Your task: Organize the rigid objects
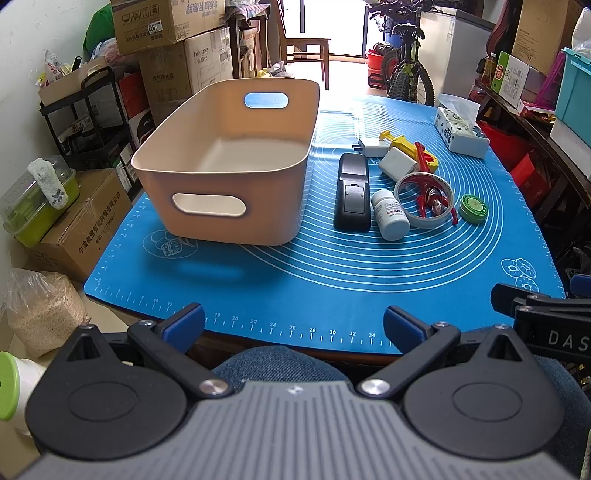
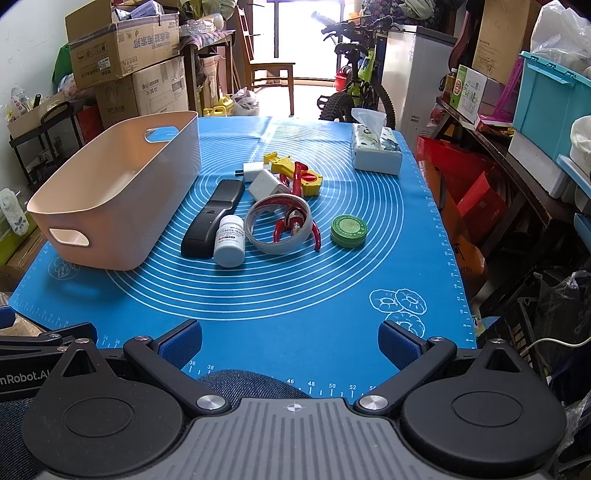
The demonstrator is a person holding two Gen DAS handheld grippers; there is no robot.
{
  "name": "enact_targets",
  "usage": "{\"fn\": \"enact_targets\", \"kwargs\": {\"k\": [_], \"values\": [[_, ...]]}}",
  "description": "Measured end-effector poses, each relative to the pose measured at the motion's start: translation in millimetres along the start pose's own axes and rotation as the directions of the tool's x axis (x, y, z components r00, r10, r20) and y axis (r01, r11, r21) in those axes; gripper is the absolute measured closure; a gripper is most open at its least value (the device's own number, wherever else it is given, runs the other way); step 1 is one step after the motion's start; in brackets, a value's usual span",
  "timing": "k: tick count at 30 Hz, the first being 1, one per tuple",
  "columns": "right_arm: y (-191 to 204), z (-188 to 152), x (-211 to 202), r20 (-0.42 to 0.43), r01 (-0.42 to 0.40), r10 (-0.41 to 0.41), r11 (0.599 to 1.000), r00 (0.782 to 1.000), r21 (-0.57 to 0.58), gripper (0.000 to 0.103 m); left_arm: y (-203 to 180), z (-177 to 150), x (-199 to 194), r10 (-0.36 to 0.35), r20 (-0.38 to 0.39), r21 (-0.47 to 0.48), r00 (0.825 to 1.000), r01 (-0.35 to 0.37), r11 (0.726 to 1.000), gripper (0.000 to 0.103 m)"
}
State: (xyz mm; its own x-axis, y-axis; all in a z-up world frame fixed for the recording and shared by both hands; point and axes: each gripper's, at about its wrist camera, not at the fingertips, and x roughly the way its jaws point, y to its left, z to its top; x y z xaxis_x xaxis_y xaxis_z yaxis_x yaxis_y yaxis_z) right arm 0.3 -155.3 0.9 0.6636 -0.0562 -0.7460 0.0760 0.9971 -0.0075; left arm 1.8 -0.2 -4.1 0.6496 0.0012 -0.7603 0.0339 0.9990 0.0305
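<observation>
My left gripper (image 1: 293,325) and right gripper (image 2: 290,341) both spread wide, empty, near blue silicone mat (image 2: 295,295), beige plastic bin (image 1: 225,162) unfilled

Bright daylight floods from the overexposed far doorway (image 1: 336,26), glaring on the blue silicone mat (image 2: 295,122); fisheye edges bend, corners perhaps slightly soft.

Left gripper (image 1: 294,322): fingers spread wide, blue pads facing inward, nothing between them, held low at the near counter edge. Right gripper (image 2: 290,341): same, fingers wide apart, nothing held, level beside the left. A denim-clad knee (image 1: 280,363) shows below both.
</observation>
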Motion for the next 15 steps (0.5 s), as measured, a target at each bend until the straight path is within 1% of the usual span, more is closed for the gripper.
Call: {"fn": "enact_targets", "kwargs": {"k": [15], "values": [[-0.7, 0.6, 0.3, -0.003, -0.002, 0.002, 1.0, 1.0, 0.001, 0.002, 1.6, -0.5, 1.3, 0.001, -0.004, -0.003, 1.0, -0.002, 1.0, 0.001]]}}
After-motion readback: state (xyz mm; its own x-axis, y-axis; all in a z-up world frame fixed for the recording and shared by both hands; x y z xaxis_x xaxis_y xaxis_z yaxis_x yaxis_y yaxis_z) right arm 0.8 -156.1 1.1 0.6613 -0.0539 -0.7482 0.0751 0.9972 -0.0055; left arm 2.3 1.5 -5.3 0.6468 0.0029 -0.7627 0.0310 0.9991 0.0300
